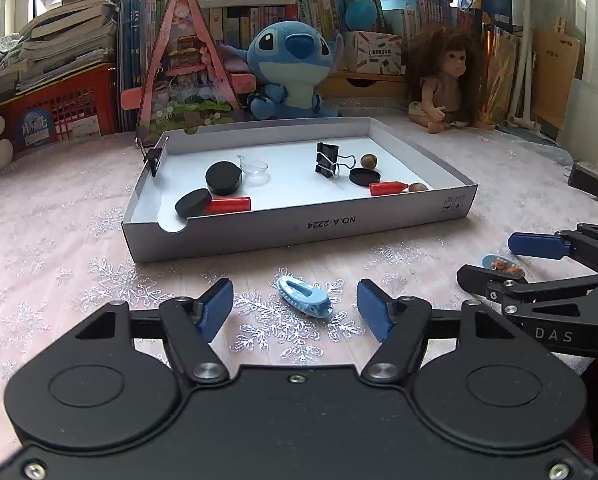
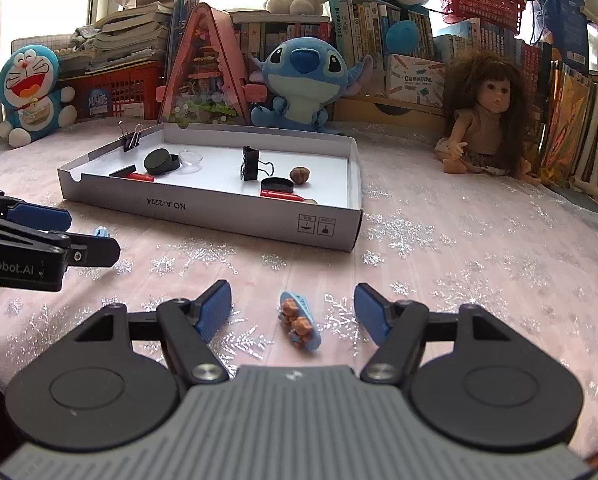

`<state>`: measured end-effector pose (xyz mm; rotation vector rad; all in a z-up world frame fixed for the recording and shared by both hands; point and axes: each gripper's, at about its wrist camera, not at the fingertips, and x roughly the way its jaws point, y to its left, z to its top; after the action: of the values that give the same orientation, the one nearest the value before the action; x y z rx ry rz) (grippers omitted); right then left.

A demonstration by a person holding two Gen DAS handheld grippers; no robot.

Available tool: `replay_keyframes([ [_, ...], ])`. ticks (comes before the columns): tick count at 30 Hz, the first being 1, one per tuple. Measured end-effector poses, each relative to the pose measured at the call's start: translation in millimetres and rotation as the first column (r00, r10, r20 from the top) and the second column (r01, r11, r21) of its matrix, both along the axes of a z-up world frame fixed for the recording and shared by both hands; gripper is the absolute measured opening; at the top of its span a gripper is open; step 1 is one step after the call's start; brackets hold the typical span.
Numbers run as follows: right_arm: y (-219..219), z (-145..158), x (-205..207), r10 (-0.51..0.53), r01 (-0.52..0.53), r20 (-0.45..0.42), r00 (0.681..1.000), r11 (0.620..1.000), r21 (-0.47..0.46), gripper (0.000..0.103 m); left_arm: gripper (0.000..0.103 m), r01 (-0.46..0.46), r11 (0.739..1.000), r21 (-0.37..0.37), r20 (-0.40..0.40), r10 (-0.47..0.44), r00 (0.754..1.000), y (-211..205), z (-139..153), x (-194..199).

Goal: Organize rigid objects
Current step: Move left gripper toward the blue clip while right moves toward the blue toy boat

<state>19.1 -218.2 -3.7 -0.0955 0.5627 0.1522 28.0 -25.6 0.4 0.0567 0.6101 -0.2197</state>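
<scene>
Nearest the left tongs point(image 1: 295, 310), a plain light-blue hair clip point(image 1: 303, 295) lies on the desk point(image 1: 59, 248) between the two blue pads, which stand wide and touch nothing. The right tongs point(image 2: 293, 312) are in the same pose: spread wide around a second blue clip topped with two little bears point(image 2: 299, 322), pads clear of it on both sides. Both clips lie flat on the snowflake cloth, well short of the tray.

This looks like the pre-grasp step for the last two loose items. Each pair of tongs probably needs to sink a little so the pads flank its clip low down, then close across the narrow width; the bear clip's bumpy top may slip.

Farther off sits the grey cardboard tray point(image 1: 299, 228), already holding black round lids, red caps, a binder clip point(image 1: 326, 160) and nuts. Its open white middle seems the likely place to set the clips down.
</scene>
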Motion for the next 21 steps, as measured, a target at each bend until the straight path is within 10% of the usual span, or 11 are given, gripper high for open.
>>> replay_keyframes([
  [9,-6.2,-11.1,-18.4,-0.013,0.012,0.042,0.999,0.999,0.033,0.075,0.059,0.003,1.0,-0.004,-0.007,-0.003,1.0,-2.6,-7.9,1.4],
  [14,-3.8,-9.8,-20.7,0.014,-0.016,0.05,0.999,0.999,0.042,0.056,0.056,0.0,1.0,0.0,-0.003,0.0,1.0,-3.6,-8.6,0.6],
  [21,-3.7,-8.2,-24.5,0.048,-0.05,0.052,0.997,0.998,0.036,0.047,0.03,0.012,1.0,-0.012,-0.005,-0.012,1.0,-4.2,-6.1,-3.6],
])
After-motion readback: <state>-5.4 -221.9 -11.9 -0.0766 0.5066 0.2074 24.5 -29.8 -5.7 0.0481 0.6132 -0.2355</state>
